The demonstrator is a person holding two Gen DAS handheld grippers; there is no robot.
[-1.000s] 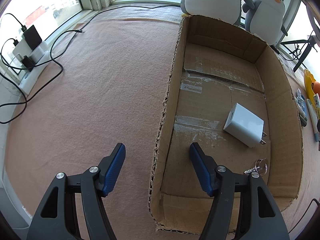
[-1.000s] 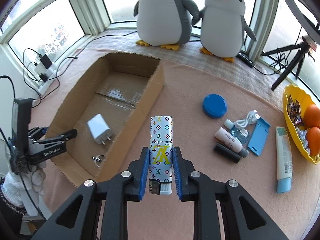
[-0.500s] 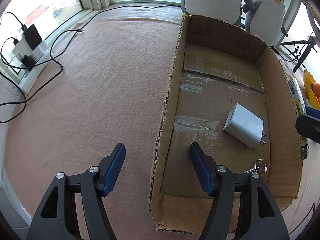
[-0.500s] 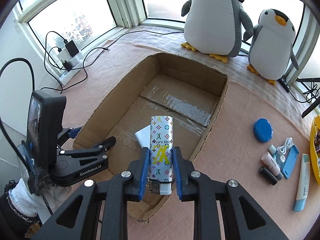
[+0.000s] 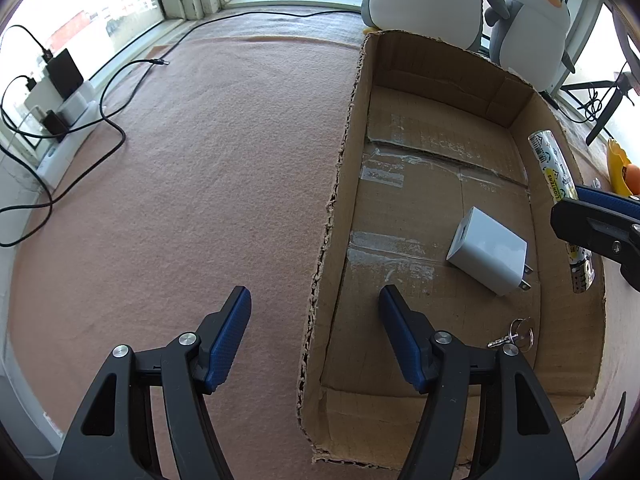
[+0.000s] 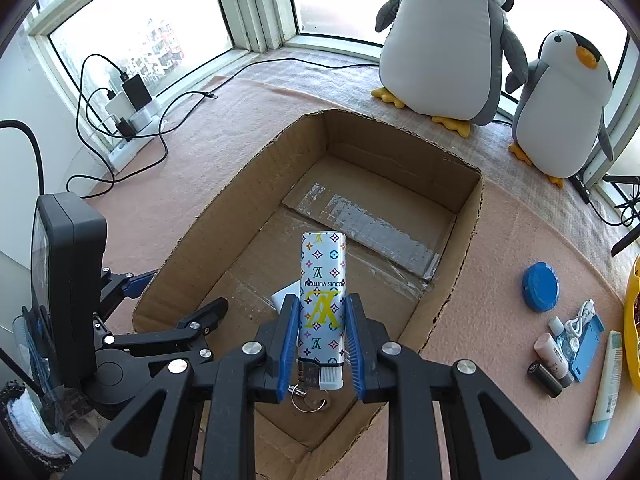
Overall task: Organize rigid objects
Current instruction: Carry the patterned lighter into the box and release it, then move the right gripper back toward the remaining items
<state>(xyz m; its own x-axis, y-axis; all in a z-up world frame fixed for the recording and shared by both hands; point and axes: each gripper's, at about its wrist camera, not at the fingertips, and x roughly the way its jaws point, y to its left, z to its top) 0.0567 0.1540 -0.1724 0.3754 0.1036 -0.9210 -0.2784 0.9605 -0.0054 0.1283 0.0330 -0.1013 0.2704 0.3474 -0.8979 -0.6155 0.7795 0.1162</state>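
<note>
Below lighter [image 6: 322,300]: charger [image 5: 486,256]; keyring [image 5: 516,336]; box [image 5: 332,216].

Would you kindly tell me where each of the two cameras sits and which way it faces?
Left wrist: on the left hand-held gripper, looking down across the cardboard box wall; its jaws straddle that wall without pinching it.
Right wrist: on the right hand-held gripper, looking down into the box, clamping a patterned lighter.
Shared: box, white charger, keyring, lighter, two plush penguins.

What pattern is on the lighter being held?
White with multicoloured monogram symbols on the lighter; right wrist view shows it best.
</note>
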